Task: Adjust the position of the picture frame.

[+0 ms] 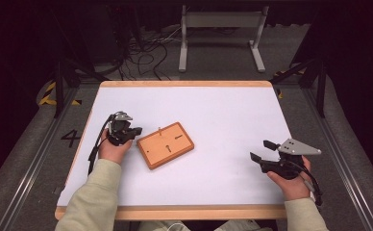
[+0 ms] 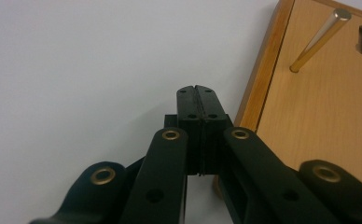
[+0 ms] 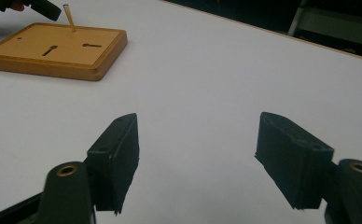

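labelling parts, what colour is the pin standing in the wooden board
Brass-gold, with a silvery tip; the pin in the board shows best in the left gripper view.

A white worktop (image 1: 223,110) with a wood edge stands on a grey floor (image 1: 31,159). Black cables (image 1: 146,53) and a grey frame (image 1: 220,21) lie behind it in the dark.

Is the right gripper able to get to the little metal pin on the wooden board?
Probably yes. The right gripper is open and bare white table lies between it and the pin standing on the wooden board.

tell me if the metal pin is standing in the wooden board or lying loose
Standing in it. The metal pin rises from a hole in the wooden board, leaning slightly, its lower end seated in the surface, and no gripper holds it.
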A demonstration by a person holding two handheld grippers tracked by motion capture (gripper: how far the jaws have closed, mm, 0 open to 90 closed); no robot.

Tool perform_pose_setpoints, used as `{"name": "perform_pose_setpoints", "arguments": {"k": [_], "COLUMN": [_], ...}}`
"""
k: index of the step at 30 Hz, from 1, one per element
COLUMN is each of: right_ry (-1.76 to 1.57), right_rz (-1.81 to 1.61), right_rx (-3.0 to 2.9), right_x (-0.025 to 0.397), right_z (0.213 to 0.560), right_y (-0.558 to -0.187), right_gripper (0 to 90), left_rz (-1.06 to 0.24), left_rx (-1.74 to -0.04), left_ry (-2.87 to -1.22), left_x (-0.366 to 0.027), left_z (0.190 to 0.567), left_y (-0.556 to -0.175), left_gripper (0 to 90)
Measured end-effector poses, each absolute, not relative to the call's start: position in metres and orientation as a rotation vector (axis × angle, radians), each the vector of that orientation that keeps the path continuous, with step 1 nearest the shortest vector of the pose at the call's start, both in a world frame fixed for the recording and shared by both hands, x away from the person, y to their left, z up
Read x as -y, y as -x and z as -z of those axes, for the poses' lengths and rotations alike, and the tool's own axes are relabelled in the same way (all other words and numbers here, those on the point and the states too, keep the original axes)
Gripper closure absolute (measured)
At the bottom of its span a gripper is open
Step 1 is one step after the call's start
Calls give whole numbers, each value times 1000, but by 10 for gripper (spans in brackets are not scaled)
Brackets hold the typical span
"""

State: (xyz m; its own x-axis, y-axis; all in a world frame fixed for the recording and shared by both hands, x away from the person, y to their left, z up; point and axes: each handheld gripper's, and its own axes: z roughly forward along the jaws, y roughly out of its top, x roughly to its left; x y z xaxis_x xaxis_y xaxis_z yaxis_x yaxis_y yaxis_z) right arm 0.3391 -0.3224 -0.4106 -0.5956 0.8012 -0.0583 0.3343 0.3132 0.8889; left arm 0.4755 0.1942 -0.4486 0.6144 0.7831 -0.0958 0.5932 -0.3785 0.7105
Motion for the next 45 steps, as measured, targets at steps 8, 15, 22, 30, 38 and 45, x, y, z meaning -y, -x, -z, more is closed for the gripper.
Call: {"name": "perform_pose_setpoints", "arguments": {"k": [8,15,22,30,38,45], "right_ry": [-1020,-1023,-1027,-1014,-992,-954], "right_rz": [-1230,-1231,-1231,-1238,-1254,-1265], "right_rx": [-2077,-2079,-2082,-2100,-2123,-2148], "right_x": [326,327,326,322,313,302], "right_z": [412,412,412,413,412,411], "right_y": [-339,-339,-340,-345,-351,-357], "right_gripper": [305,304,303,303,298,298], "left_rz": [-275,-258,-226,-168,-112,-44], "left_rx": [-1064,-1059,-1064,-1017,-976,-922], "left_ry": [-2153,-2184,-2182,-2237,-2290,-2350], "left_x": [-191,-189,-190,-183,-179,-168], "left_z": [453,453,453,450,448,446], "left_y": [-479,-479,-478,-467,-451,-432], "left_gripper": [899,900,900,900,900,900]}}
